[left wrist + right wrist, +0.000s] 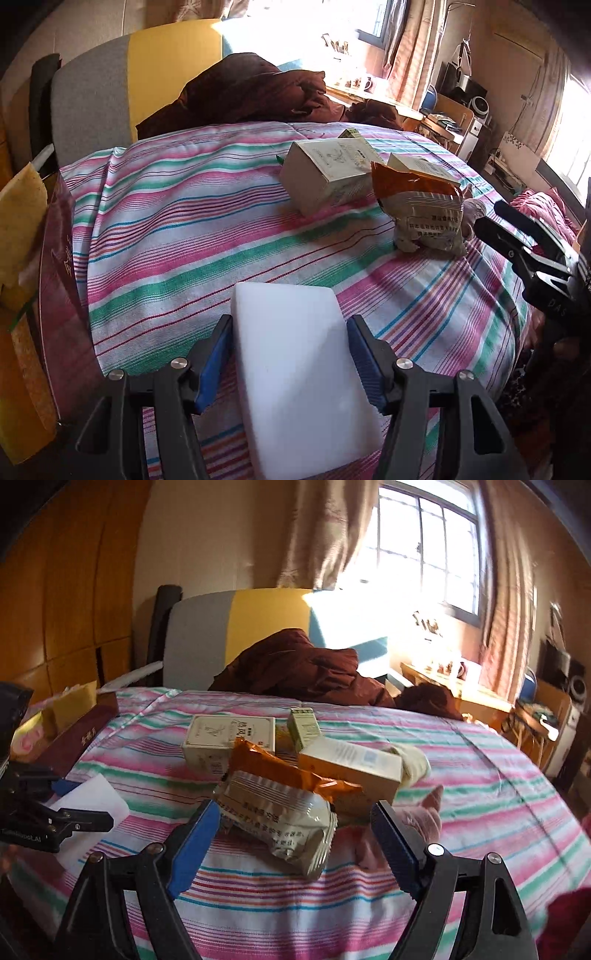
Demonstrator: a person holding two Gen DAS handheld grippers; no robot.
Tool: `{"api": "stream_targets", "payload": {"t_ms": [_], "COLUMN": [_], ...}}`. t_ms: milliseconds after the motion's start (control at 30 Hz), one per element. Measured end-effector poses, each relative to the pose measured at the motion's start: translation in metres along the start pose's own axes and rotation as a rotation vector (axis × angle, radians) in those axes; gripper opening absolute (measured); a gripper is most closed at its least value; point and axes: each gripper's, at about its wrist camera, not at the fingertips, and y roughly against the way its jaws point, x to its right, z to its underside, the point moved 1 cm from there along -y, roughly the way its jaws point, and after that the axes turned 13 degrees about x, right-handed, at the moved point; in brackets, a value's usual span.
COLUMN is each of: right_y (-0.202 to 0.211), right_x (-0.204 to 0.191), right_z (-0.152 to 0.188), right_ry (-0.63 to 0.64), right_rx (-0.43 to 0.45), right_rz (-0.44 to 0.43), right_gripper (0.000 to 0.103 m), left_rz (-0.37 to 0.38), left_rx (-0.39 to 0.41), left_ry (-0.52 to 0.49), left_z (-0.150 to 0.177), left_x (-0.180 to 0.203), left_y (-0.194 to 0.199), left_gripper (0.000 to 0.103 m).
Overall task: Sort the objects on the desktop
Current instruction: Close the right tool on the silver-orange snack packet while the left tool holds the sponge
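Note:
My left gripper [290, 325] is shut on a white foam block [295, 369], its blue pads [214, 354] pressed against both sides, low over the striped bedsheet [184, 229]. The right wrist view shows the same gripper [88, 801] and block [92, 794] at the left. My right gripper [295, 808] stands open, jaws wide, either side of the near end of an orange and grey snack bag [280, 812]. Behind the bag [424, 218] lie a cream box [229, 738], a small green box [303, 727] and a long orange-edged box [351, 762]. In the left wrist view my right gripper [489, 216] is at the right.
A maroon box [59, 266] with yellow packets stands at the bed's left edge. A brown quilt [306, 668] is heaped by the headboard. A white cloth [413, 764] and a pink cloth item [421, 819] lie right of the bag. A desk [461, 690] stands under the window.

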Motion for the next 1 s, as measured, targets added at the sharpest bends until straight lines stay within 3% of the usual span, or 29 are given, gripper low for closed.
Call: {"api": "stream_targets", "payload": {"t_ms": [267,433,500,633,867,1000], "right_y": [-0.038,-0.061,-0.068,-0.073,-0.075,-0.069], "right_x": [-0.03,-0.037,-0.04,-0.043,-0.035,-0.035], "right_z": [-0.008,0.004,0.007,0.01,0.003,-0.003], "right_ry": [0.431,0.533,0.542,0.54,0.431,0.322], "right_rx": [-0.174,-0.251,-0.263,-0.245,-0.232,-0.227], "right_rz": [-0.104,-0.125,-0.128,-0.099,-0.04,-0.05], "right_gripper": [0.099,0.095,0.083,0.071,0.061,0.059], "left_rz": [-0.001,0.02,0.021,0.044,0.073,0.074], "left_rx": [0.087,0.108,0.113,0.121,0.131,0.134], "left_ry": [-0.043,-0.049,-0.048,-0.023,0.007,0.008], "left_z": [0.011,0.014,0.015,0.015,0.015,0.016], "left_x": [0.005,0.005,0.005,0.0,-0.004,-0.004], "left_y": [0.003,0.003,0.003,0.003,0.004,0.005], "left_gripper": [0.074,0.079,0.079,0.079,0.082,0.082]}}
